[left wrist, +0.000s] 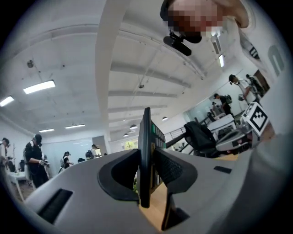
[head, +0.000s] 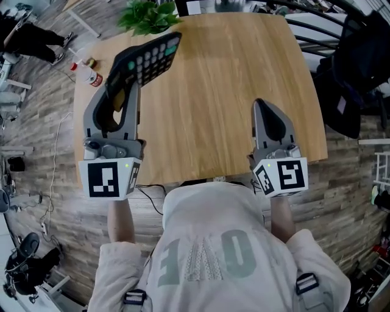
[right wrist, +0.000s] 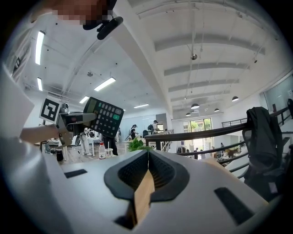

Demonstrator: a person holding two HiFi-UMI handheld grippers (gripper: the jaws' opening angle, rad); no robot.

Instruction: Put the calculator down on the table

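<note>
A black calculator (head: 149, 59) with grey keys and one green key is held above the left part of the round wooden table (head: 244, 79). My left gripper (head: 122, 85) is shut on its near end. In the left gripper view the calculator (left wrist: 145, 151) stands edge-on between the two pads. My right gripper (head: 268, 122) hovers over the table's near right part, shut with nothing in it. From the right gripper view, the calculator (right wrist: 104, 117) shows key side on at the left, held by the left gripper (right wrist: 68, 121).
A potted green plant (head: 148, 15) stands at the table's far left edge. A bottle (head: 87, 74) stands on the floor left of the table. A dark jacket over a chair (head: 356, 67) is at the right. The person's torso is below the near table edge.
</note>
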